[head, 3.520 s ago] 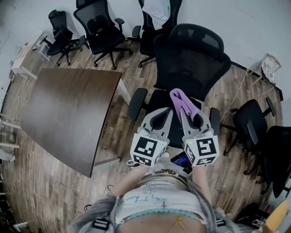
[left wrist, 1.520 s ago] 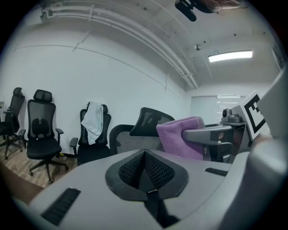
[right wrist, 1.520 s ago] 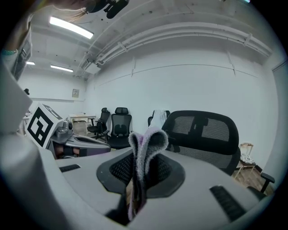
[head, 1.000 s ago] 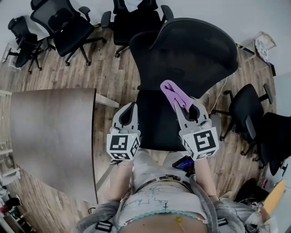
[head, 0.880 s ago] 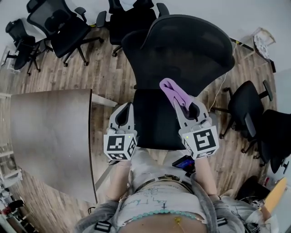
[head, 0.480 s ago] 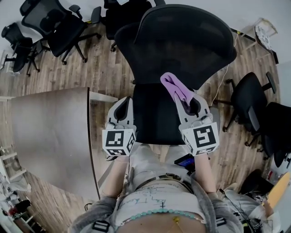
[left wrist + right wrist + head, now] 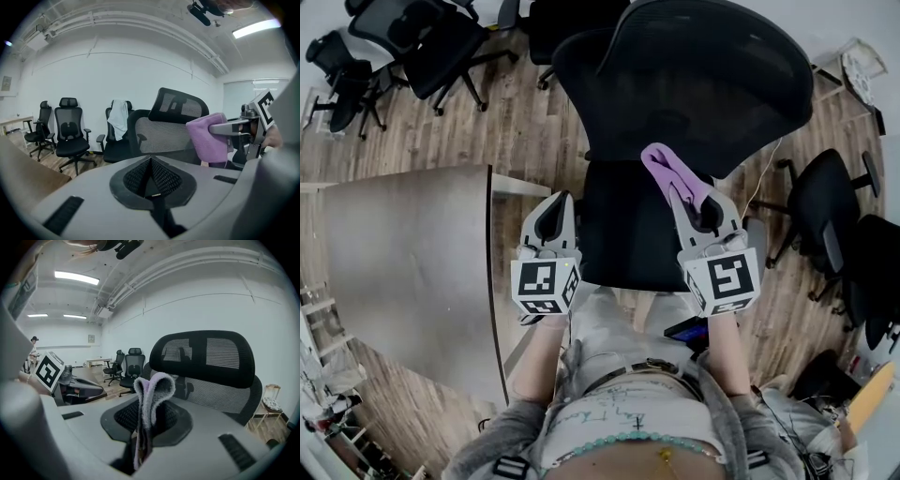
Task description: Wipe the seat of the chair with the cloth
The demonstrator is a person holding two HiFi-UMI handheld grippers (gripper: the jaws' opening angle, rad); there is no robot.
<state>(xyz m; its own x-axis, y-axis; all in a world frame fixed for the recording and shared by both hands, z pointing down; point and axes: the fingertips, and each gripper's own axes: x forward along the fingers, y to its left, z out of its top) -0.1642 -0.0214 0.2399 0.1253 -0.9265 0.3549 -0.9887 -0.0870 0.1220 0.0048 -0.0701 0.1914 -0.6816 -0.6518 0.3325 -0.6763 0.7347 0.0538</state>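
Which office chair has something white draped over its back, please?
The chair by the wall, left of the nearest mesh chair: a white garment hangs over it; others are bare.

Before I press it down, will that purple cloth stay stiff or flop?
Probably floppy: the cloth folds into a soft loop above the right gripper. Likely light: the fold stands up unsupported. Its fuzzy pile should drag, not slide, on the seat.

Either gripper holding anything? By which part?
Right gripper is shut on the purple cloth, clamping its doubled-over layers; the folded loop sticks out past the jaws. Left gripper is shut, holding nothing.
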